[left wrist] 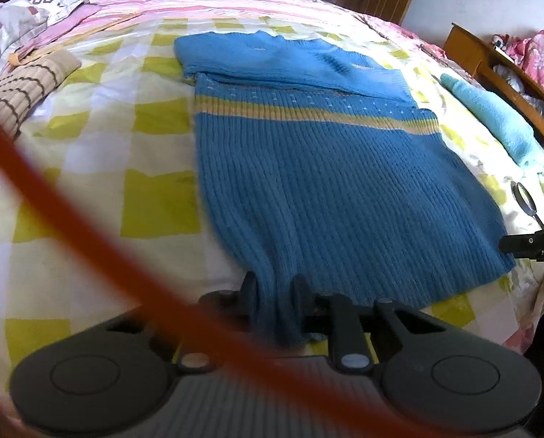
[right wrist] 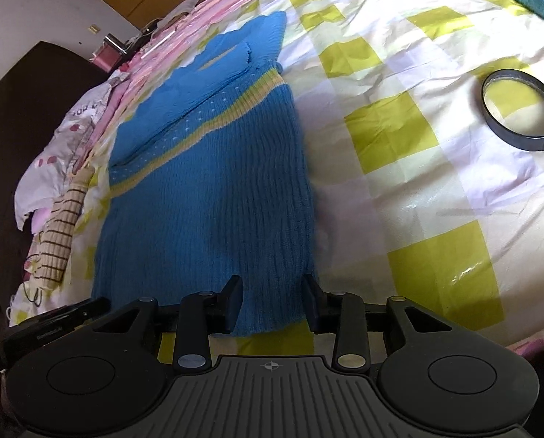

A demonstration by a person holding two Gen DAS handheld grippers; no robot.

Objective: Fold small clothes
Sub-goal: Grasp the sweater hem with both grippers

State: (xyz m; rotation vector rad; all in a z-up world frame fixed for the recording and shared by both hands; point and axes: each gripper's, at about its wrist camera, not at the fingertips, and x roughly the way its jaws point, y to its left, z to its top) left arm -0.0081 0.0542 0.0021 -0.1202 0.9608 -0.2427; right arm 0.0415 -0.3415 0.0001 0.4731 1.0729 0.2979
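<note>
With my left claw (left wrist: 275,288) and right claw (right wrist: 274,294) both clamped on the near hem of the blue ribbed knit sweater (left wrist: 330,182) lying flat on the yellow-checked bedsheet (left wrist: 100,153), I should lift both corners evenly and carry them to the collar.
</note>
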